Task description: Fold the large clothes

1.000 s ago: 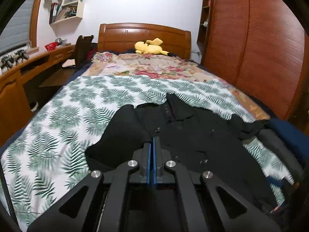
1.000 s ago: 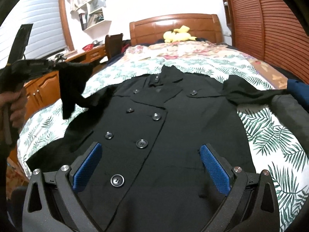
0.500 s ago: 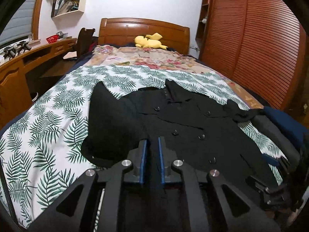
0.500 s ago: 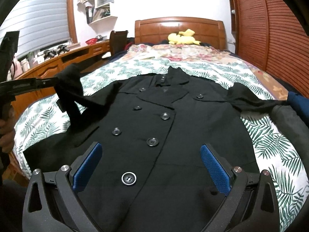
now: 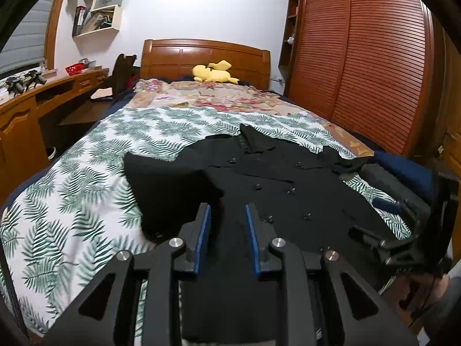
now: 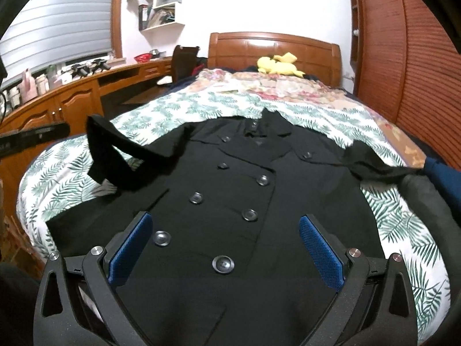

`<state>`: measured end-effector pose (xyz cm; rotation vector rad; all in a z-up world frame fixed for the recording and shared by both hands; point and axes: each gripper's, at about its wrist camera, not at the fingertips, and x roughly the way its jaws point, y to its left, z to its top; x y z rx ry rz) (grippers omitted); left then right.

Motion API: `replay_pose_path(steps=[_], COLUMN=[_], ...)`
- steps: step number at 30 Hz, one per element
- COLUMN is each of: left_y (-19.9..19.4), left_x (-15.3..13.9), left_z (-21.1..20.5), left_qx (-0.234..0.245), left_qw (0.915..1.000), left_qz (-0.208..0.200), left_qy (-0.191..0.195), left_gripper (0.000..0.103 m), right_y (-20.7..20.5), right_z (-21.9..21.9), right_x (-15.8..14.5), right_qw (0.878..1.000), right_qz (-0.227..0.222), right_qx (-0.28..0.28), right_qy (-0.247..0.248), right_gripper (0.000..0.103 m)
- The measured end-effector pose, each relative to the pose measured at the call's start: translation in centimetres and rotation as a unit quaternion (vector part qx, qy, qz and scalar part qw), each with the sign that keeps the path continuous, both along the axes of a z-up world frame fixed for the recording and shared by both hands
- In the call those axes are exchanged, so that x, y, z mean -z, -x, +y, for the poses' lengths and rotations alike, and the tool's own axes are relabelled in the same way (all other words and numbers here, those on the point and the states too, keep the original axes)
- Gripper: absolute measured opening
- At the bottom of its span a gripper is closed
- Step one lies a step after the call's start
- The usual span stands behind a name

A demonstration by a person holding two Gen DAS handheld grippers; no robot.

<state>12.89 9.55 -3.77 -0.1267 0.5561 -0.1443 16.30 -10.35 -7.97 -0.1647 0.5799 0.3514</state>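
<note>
Both fisheye cameras look from the foot of the bed toward the brown wooden headboard [image 5: 206, 57] [image 6: 273, 49], each over its own gripper's black fingers. The left wrist view sits higher and left of the black double-breasted buttoned coat [image 5: 259, 178], while the right wrist view hangs close over the coat [image 6: 230, 201], centred on its front. Both share the coat, the headboard and the yellow plush toy [image 5: 214, 72] [image 6: 278, 63] before the headboard.

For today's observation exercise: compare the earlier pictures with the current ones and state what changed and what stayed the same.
The left gripper opened, letting go of the sleeve it had pinched, and the sleeve dropped toward the black coat. The right gripper stayed open above the coat's front. The coat body stayed flat on the leaf-print bedspread.
</note>
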Motion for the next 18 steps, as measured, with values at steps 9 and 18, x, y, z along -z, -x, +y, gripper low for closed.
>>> replay_pose_path(steps=[9,18], left_y=[3.4,4.3], left_x=[1.1,2.1], left_z=[6.4,10.2], left_qx=[-0.047,-0.089], left_qw=[0.9988,0.9958], left_qz=[-0.008,-0.007], left_qy=[0.010,0.017], left_gripper=[0.022,0.022], right_y=[-0.5,-3.9], right_z=[5.9,15.1], right_x=[-1.7,-3.5], right_qw=[0.998,0.988], right_qz=[-0.009,-0.013], right_qx=[-0.064,-0.154], right_qy=[0.006,0.013], right_gripper=[0.103,0.099])
